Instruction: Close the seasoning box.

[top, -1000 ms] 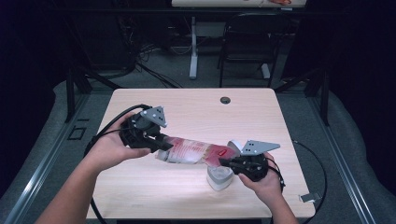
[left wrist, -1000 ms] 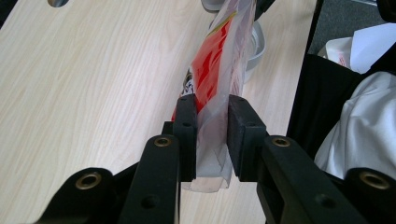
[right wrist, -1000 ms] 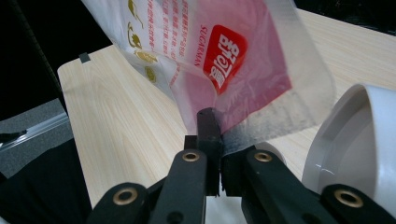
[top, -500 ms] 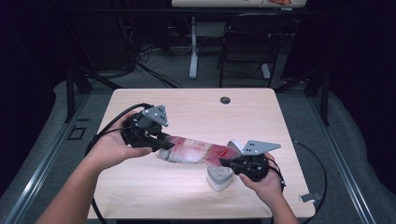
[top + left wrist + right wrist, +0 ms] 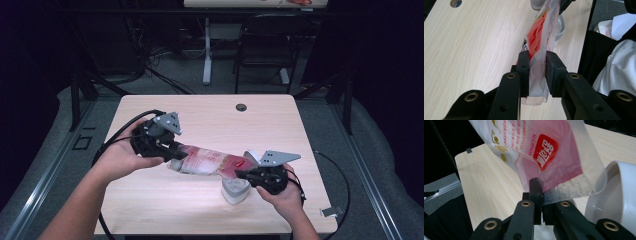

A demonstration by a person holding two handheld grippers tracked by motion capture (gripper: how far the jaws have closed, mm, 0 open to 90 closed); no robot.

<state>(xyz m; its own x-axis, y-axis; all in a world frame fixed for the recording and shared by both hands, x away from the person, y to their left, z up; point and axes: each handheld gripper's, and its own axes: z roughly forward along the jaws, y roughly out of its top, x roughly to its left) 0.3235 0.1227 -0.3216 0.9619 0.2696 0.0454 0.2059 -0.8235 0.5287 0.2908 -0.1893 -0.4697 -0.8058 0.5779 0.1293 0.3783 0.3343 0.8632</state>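
Tabletop (image 5: 190,210): pale wood, with a small dark grommet hole (image 5: 241,107) near the far edge. Cables trail off both sides.

Bag (image 5: 210,161): a clear plastic pouch with red print, stretched roughly level above the tabletop between the two claws and angled down toward the person's right. Contents cannot be made out.

Container (image 5: 235,190): small, white and open, with its hinged lid (image 5: 251,156) standing up. It sits on the tabletop directly under the lower end of the bag, just beside the right hand.

Left claw (image 5: 172,150): clenched on the bag's sealed end. In the left gripper view the film (image 5: 537,67) is pinched flat between the two pads.

Right claw (image 5: 239,175): clamped on a corner at the opposite end. In the right gripper view the jaws stand almost together on the film edge (image 5: 564,192), with the white lid (image 5: 621,195) close by.

Progress, as judged: the bag is lifted, spread and lined up over the container, so grasping and positioning look done. Nothing can be seen falling from the bag. Opening or tipping the bag to empty it into the container appears to remain.
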